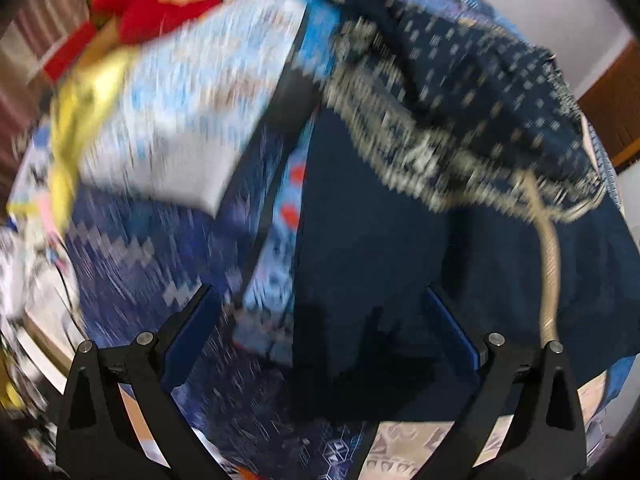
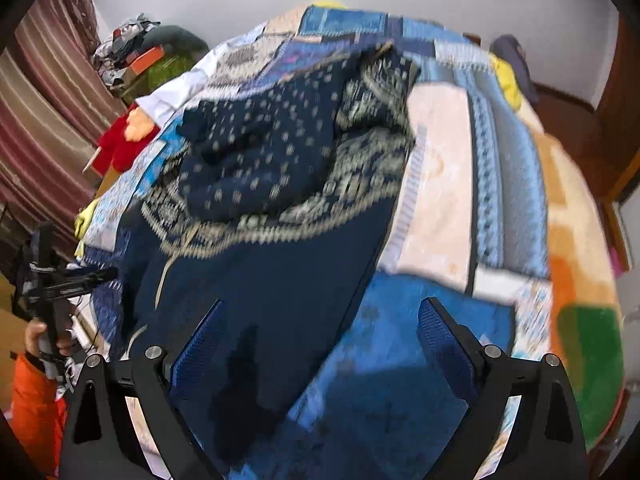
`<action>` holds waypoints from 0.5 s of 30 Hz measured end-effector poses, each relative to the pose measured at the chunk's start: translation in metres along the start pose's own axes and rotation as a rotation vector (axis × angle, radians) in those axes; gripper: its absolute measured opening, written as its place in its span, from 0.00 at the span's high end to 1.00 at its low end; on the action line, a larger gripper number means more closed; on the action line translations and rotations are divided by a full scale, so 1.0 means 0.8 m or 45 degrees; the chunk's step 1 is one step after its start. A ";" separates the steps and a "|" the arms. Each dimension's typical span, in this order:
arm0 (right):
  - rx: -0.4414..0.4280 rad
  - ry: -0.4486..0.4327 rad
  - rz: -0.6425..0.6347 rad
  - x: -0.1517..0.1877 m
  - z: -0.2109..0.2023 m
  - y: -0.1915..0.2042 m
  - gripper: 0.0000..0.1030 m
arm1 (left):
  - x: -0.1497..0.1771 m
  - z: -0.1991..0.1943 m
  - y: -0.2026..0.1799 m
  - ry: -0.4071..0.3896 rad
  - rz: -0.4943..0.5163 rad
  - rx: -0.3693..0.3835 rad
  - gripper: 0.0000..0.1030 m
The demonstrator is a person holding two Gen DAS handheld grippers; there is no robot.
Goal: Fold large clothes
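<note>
A large navy garment (image 1: 372, 240) with white dots and a pale patterned band lies crumpled on the patchwork bedspread (image 1: 160, 120); a beige cord (image 1: 550, 264) hangs from it. It also shows in the right wrist view (image 2: 264, 264), its dotted part bunched on top. My left gripper (image 1: 316, 300) is open and empty just above the plain navy part. My right gripper (image 2: 320, 312) is open and empty over the garment's right edge and the blue bedspread (image 2: 436, 208). The left gripper also shows in the right wrist view (image 2: 60, 280), at the far left in a hand.
Red and yellow clothes (image 1: 132, 12) lie at the bed's far left edge. A striped curtain (image 2: 44, 120) hangs on the left with piled items (image 2: 136, 52) by the wall. A wooden door frame (image 2: 616, 128) stands on the right. Both views are motion-blurred.
</note>
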State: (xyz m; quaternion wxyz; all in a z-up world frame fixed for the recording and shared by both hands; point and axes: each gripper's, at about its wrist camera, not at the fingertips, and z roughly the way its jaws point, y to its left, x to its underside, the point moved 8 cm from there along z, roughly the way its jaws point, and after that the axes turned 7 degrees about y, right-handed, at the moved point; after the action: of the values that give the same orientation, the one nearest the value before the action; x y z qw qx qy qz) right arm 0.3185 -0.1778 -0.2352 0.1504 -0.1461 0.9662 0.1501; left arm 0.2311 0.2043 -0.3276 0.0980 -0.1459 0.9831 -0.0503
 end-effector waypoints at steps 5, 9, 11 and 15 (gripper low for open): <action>-0.117 0.029 0.010 0.027 0.006 0.015 0.07 | 0.037 0.049 0.004 0.092 -0.035 0.028 0.03; -0.153 0.017 -0.024 0.028 0.009 0.031 0.13 | 0.045 0.069 -0.001 0.099 -0.088 0.096 0.12; -0.191 0.019 -0.064 0.026 0.013 0.045 0.26 | 0.045 0.068 -0.012 0.083 -0.074 0.142 0.17; -0.145 0.012 -0.146 0.023 0.024 0.061 0.53 | 0.047 0.061 -0.031 0.079 -0.019 0.151 0.42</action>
State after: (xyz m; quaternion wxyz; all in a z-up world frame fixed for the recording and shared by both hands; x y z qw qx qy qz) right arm 0.2906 -0.1308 -0.2469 0.1456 -0.2102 0.9468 0.1954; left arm 0.2131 0.1663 -0.3784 0.0754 -0.1456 0.9799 -0.1137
